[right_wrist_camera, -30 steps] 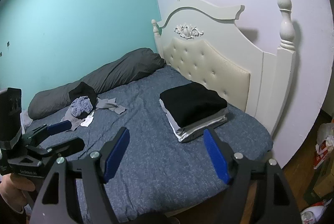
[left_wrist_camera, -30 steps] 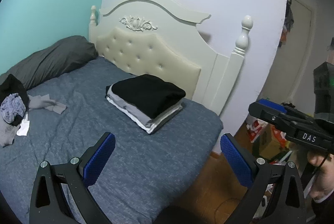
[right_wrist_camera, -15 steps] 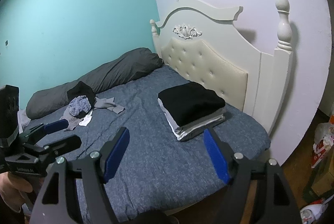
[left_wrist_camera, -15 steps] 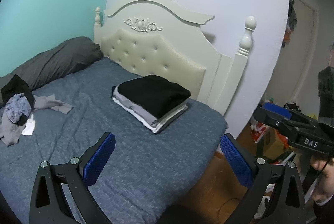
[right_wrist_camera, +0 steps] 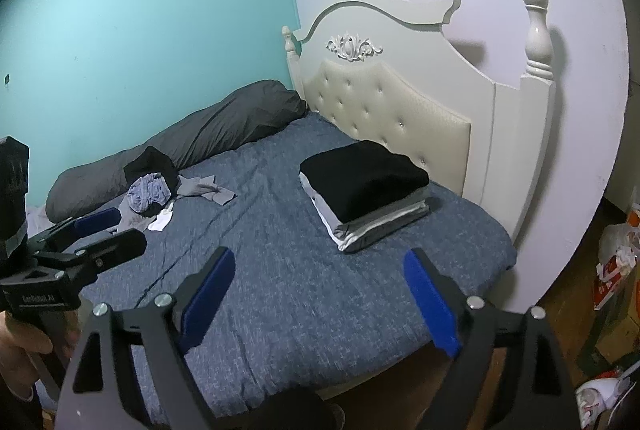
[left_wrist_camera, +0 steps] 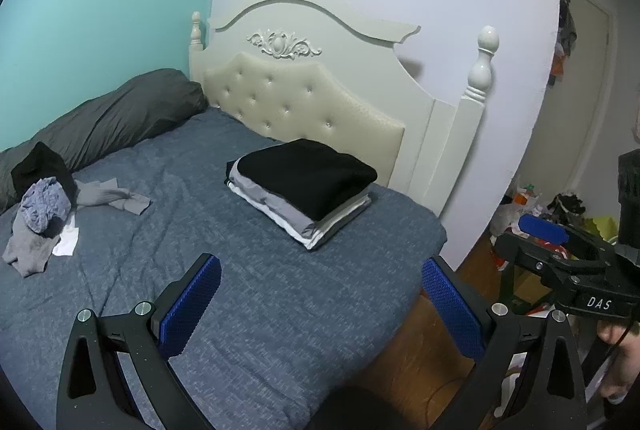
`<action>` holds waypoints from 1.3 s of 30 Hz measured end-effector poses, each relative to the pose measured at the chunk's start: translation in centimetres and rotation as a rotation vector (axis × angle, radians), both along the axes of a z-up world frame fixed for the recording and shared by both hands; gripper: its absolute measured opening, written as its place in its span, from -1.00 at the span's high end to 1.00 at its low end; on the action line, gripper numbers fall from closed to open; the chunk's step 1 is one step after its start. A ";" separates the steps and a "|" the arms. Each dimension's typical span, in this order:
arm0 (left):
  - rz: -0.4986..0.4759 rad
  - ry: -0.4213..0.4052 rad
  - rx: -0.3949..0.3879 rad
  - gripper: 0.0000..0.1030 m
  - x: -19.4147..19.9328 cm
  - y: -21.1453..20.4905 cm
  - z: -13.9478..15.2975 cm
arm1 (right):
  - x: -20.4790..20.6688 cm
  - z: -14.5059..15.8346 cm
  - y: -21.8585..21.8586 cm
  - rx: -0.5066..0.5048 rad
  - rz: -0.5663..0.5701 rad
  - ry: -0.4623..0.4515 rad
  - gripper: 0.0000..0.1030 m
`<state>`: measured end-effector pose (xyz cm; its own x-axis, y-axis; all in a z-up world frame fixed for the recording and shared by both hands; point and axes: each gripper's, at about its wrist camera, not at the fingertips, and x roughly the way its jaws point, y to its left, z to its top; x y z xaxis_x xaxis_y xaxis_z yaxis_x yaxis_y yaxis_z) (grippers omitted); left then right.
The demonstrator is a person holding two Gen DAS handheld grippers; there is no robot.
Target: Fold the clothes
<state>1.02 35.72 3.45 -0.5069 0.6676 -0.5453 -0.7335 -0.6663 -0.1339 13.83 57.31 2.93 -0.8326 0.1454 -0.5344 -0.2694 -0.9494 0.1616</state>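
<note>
Left view: left gripper (left_wrist_camera: 320, 304) wide open, empty, has backed off past the bed (left_wrist_camera: 280, 310) corner. Folded stack (left_wrist_camera: 302, 191) sits by the headboard (left_wrist_camera: 296, 101) edge.
Right view: right gripper (right_wrist_camera: 320, 296) wide open, empty, also further back. Loose pile (right_wrist_camera: 150, 197) lies crumpled at the far edge, so more remains to fold.

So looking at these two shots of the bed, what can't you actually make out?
- Loose pile, both views: garments tangled, so their number and kinds are unclear.
- Folded stack, both views: the black top piece covers the layers; only edges show.
- Floor clutter, left view: small, partly behind the right claw.
- Dark bedding roll, right view: its near end hidden by the left claw.
</note>
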 end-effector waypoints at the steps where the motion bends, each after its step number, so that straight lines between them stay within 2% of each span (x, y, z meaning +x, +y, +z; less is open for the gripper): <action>1: 0.004 0.003 -0.004 -0.99 0.0 0.0 0.0 | 0.0 0.0 0.0 -0.001 -0.001 -0.001 -0.70; 39: 0.043 -0.010 -0.048 -0.99 -0.6 -0.7 -1.6 | -0.3 -1.5 0.2 -0.016 -0.010 -0.018 -0.70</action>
